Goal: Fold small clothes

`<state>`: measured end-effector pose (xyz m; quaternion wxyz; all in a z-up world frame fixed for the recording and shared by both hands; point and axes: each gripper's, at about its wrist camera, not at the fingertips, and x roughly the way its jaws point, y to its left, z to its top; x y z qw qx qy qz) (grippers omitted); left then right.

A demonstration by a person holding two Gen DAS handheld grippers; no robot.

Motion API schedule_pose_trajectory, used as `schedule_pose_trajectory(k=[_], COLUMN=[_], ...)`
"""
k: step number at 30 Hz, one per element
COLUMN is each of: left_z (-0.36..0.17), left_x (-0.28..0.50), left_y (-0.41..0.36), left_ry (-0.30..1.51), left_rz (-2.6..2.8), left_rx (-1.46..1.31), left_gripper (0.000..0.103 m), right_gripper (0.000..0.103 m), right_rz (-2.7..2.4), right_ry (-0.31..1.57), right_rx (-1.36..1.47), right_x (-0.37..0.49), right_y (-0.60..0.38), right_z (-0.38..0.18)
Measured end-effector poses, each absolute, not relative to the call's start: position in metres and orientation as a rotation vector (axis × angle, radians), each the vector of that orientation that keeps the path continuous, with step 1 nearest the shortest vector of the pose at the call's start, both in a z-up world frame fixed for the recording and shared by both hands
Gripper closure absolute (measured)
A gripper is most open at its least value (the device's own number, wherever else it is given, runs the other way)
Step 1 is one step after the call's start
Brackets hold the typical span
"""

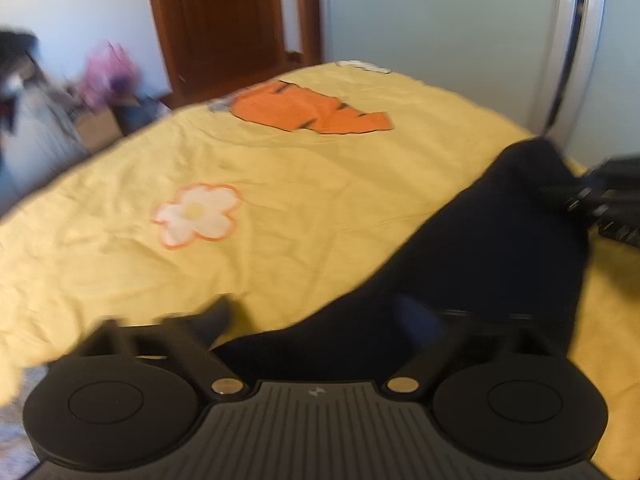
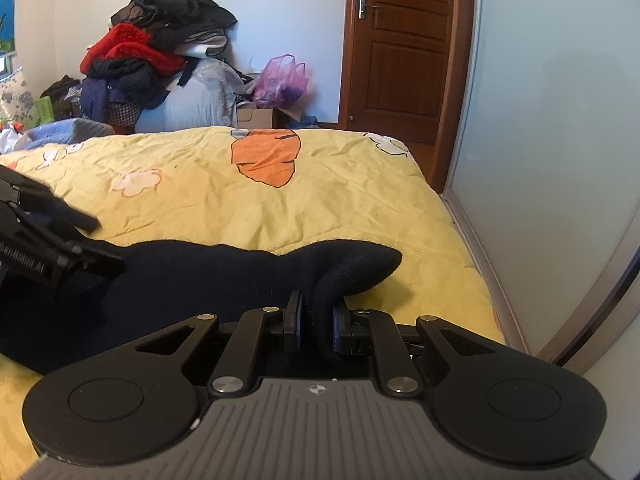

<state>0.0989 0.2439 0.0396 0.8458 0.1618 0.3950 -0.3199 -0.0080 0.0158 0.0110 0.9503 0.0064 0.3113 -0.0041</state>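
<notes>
Closest in, the right hand-held gripper is seen pinching a fold of the dark navy garment, the cloth squeezed between its blue pads. The garment is laid across the near part of the bed, on the yellow quilt, one rounded end bulging up just past the fingers. At the left edge of the right wrist view the left hand-held gripper is found touching the garment's other end. In its own blurred view, the left hand-held gripper is shown over the same dark garment; whether it is spread or pressed together cannot be told through the blur.

Further out, an orange carrot print and a white flower print are carried by the quilt. Beyond the bed a cardboard box is set on the floor, its contents not made out, and a purple plastic bag is stuffed with something dark. A heap of clothes is piled against the wall. Farthest back, a brown wooden door is closed.
</notes>
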Motion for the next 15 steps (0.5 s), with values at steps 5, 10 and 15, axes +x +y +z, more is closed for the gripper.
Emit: schedule_pose_trajectory(k=[5,10,15], left_z=[0.047,0.048,0.049], left_x=[0.103,0.103,0.107], left_y=[0.235,0.234,0.244], left_ry=[0.892,0.897,0.899], left_rz=[-0.701,-0.737,-0.77], left_rx=[0.339,0.339,0.293], left_gripper=[0.088,0.1,0.101], right_gripper=[0.084,0.084,0.084], right_rz=[-0.022,-0.021,0.0], right_ry=[0.637,0.623,0.601], right_rx=[0.021,0.03,0.032], right_x=[-0.008,-0.011,-0.017], right_y=[0.019,0.024,0.032], right_z=[0.014,0.029,0.049])
